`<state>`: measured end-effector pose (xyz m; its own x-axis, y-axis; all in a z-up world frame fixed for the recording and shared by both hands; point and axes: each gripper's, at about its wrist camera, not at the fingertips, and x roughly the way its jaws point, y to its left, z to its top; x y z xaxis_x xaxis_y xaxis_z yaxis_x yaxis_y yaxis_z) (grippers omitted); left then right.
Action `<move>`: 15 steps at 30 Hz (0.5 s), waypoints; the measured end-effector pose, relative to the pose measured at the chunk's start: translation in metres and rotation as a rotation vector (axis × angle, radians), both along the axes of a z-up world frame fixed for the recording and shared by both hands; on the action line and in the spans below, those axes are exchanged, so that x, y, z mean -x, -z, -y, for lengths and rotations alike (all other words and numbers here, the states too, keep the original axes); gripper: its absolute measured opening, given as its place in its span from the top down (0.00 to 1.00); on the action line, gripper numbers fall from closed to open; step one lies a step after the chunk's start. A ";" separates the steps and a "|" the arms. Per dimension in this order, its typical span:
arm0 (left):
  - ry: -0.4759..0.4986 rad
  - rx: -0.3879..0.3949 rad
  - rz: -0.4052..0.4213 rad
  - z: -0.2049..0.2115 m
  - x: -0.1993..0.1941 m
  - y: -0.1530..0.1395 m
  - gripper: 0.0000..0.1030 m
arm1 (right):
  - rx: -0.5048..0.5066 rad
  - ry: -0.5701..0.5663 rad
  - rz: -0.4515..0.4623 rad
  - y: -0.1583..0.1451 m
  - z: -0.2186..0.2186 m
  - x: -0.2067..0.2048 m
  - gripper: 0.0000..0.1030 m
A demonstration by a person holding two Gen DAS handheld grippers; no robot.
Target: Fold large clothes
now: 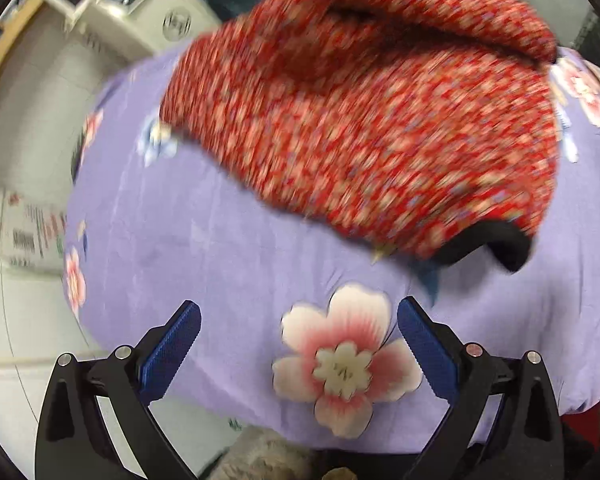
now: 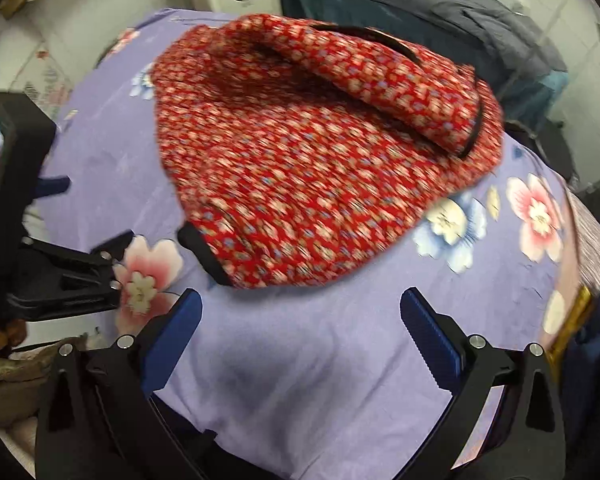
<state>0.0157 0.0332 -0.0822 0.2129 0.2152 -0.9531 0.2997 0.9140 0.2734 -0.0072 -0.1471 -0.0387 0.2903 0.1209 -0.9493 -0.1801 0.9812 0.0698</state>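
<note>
A red garment with a small flower print (image 1: 360, 120) (image 2: 312, 168) lies folded on a purple sheet with big flowers (image 1: 204, 248) (image 2: 300, 360). Black trim (image 1: 496, 244) (image 2: 204, 252) edges its near corner, and a folded flap lies across its far side. My left gripper (image 1: 298, 316) hovers open over the sheet, short of the garment, with nothing between its blue pads. My right gripper (image 2: 300, 308) is open too, just before the garment's near edge. The left gripper's body (image 2: 60, 276) shows at the left of the right wrist view.
A white appliance (image 1: 140, 12) stands beyond the table's far left. Dark blue clothing (image 2: 440, 12) is heaped behind the table on the right. A printed paper (image 1: 28, 232) lies on the pale floor to the left. Brown fabric (image 2: 8, 376) sits at the near left.
</note>
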 end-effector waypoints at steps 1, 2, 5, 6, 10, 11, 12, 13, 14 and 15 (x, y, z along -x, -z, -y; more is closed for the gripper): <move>-0.035 0.014 -0.031 -0.010 0.000 0.006 0.06 | 0.014 -0.037 0.017 -0.002 -0.003 -0.007 0.05; -0.065 0.029 -0.047 -0.018 -0.001 0.009 0.06 | 0.039 -0.080 0.044 -0.004 -0.007 -0.015 0.05; -0.180 0.080 -0.080 -0.052 0.006 0.015 0.06 | 0.082 -0.192 0.108 -0.007 -0.016 -0.044 0.05; -0.200 0.084 -0.079 -0.058 0.008 0.015 0.06 | 0.058 -0.228 0.106 -0.006 -0.018 -0.062 0.05; -0.267 0.071 -0.045 -0.081 0.022 0.011 0.06 | 0.109 -0.284 0.105 0.010 -0.023 -0.131 0.05; -0.285 0.068 -0.032 -0.086 0.028 0.009 0.06 | 0.155 -0.308 0.123 0.015 -0.026 -0.148 0.05; -0.298 0.069 -0.028 -0.089 0.030 0.009 0.06 | 0.189 -0.331 0.140 0.019 -0.031 -0.159 0.05; -0.313 0.077 -0.030 -0.092 0.032 0.009 0.06 | 0.232 -0.361 0.154 0.026 -0.036 -0.172 0.05; -0.333 0.088 -0.037 -0.097 0.038 0.010 0.06 | 0.301 -0.391 0.160 0.038 -0.040 -0.186 0.05; -0.344 0.093 -0.042 -0.099 0.041 0.010 0.06 | 0.356 -0.410 0.159 0.048 -0.043 -0.196 0.05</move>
<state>-0.0253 0.1321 -0.0925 0.1029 0.1797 -0.9783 -0.0204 0.9837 0.1785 0.1887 -0.1044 -0.0862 0.4297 -0.0661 -0.9005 -0.5326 0.7868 -0.3120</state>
